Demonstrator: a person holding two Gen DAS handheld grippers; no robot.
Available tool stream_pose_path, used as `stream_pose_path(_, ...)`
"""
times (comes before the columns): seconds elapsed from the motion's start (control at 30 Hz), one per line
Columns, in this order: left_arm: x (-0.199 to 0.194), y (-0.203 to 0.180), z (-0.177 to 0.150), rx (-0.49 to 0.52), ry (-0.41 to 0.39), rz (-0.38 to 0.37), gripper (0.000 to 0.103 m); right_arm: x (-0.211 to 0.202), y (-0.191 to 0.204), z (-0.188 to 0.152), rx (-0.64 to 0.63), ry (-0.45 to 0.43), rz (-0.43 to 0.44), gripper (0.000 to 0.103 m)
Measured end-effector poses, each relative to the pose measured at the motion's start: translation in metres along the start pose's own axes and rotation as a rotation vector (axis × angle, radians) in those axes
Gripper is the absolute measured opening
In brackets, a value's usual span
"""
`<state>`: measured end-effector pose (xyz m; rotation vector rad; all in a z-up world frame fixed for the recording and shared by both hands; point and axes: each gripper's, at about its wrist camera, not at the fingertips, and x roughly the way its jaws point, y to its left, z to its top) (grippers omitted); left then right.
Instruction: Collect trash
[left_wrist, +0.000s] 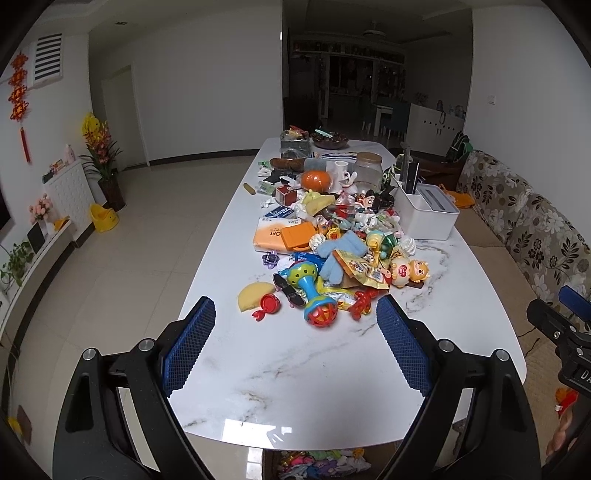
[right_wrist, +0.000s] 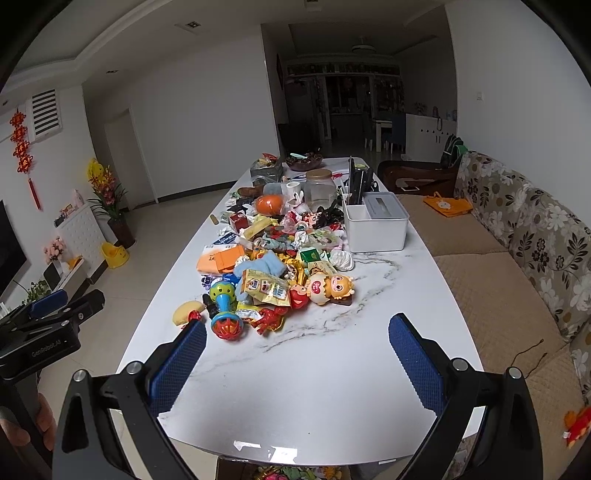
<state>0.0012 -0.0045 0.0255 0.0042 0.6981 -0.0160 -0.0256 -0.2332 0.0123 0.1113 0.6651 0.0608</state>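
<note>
Step in hand, as judged: approach, before any pickup. Both grippers hang above the bare near end of the table (left_wrist: 314, 369), well short of the clutter.

Left gripper (left_wrist: 295, 343): jaws wide, nothing between them. Right gripper (right_wrist: 297, 360): jaws wide, nothing between them.

Location of the trash: it is mixed into the heap of toys at the centre of each frame. Likely items are the yellow snack wrapper (right_wrist: 266, 288) lying on the blue sock (right_wrist: 264, 267), the flattened wrapper (left_wrist: 341, 296) just beside the rattle (left_wrist: 312, 295), and the crumpled white paper (right_wrist: 341, 258) in front of the white box (right_wrist: 376, 230). The heap sits between the grippers and that box.

Next move, as judged: carry one gripper forward to the near edge of the heap and pick a wrapper that lies on top. The wrappers touch toys on most sides, so the fingers need to close on a free edge, or a toy may come up with it.

Hard to make out:
- No bin or bag for the trash is clearly shown. At the bottom centre of both frames something holding colourful items is cut off by the table edge; its kind cannot be told.
- Items at the far end of the table are small and overlapping.
- The dark room at upper centre shows little detail.
</note>
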Motion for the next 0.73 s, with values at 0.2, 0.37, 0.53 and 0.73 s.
stream_pose_path(0.2, 0.002, -0.005, -0.002, 0.007, 0.004, 0.001, 0.087, 0.002, -0.002, -0.001, 0.0, 0.007, 0.001, 0.098)
stream_pose_path(0.37, 0.002, -0.01, -0.003, 0.028, -0.003, 0.004, 0.087, 0.006, -0.006, -0.004, 0.009, 0.017, 0.004, 0.098)
stream_pose_path(0.53, 0.006, -0.012, -0.005, 0.026, 0.016, -0.001, 0.087, 0.008, -0.006, -0.005, 0.012, 0.026, 0.003, 0.098)
stream_pose_path(0.73, 0.016, -0.01, -0.01, 0.032, 0.056, 0.026, 0.087, 0.012, -0.005, -0.007, 0.011, 0.033, 0.017, 0.098)
